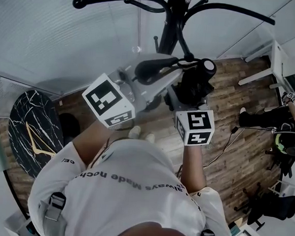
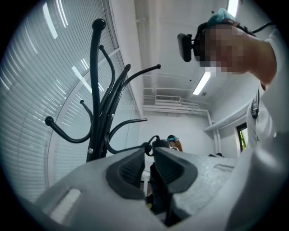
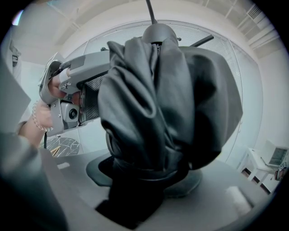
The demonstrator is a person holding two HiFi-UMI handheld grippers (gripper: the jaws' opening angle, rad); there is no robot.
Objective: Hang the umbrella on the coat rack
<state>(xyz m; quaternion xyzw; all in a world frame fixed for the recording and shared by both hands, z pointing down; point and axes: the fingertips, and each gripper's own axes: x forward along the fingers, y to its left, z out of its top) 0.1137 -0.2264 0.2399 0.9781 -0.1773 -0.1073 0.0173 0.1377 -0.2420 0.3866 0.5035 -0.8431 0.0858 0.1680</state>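
umbrella (image 1: 195,85): black, folded, fabric bunched; held up in front of the person, close to the pole of the coat rack (image 1: 171,20), under its curved arms, on no hook yet.

right gripper (image 3: 145,177): claw spread wide and clamped round the folded bundle, which fills its view; pads press into the cloth on both sides.

left gripper (image 2: 149,164): claw drawn nearly together, pinching the umbrella's thin cord loop (image 2: 152,140) at its tips; the dark bundle shows through the narrow gap below. it points slightly upward toward the rack.

coat rack: black metal, several curved arms with ball ends, all bare.

room: wood plank floor (image 1: 238,127); round black marble table (image 1: 32,126) with pale veins at left; slatted blinds (image 2: 36,90) behind the rack; strip light (image 2: 201,83) on a white ceiling.
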